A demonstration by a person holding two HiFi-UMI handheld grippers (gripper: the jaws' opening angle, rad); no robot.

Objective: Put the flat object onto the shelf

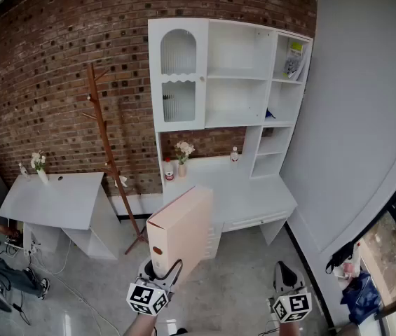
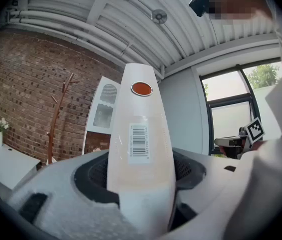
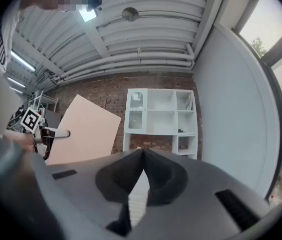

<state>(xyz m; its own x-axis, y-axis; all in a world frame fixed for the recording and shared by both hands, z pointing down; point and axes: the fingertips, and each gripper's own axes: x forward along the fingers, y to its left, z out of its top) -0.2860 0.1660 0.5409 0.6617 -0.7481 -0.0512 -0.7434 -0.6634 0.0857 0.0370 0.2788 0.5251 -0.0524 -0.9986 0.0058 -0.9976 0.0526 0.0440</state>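
While the left gripper point(image 1: 161, 275) clamps the lower end of the flat object point(image 1: 180, 233), a pale peach file box, the box stands nearly upright in the air, well short of the white shelf point(image 1: 233, 75) on the brick wall. Its narrow spine faces the left gripper view and carries a white barcode sticker point(image 2: 139, 141); the fine print along the bars is too small to read. Above the sticker sits an orange round disc point(image 2: 141, 88). The right gripper point(image 1: 287, 278) hangs low beside it with its jaws pressed together on nothing. Each gripper bears a cube with black-and-white square markers point(image 1: 147, 298). A green and yellow printed item point(image 1: 294, 58) leans in the shelf's top right compartment, its writing unreadable. A bottle with a red label point(image 1: 169, 170) stands on the counter point(image 1: 254, 194) below the shelf.
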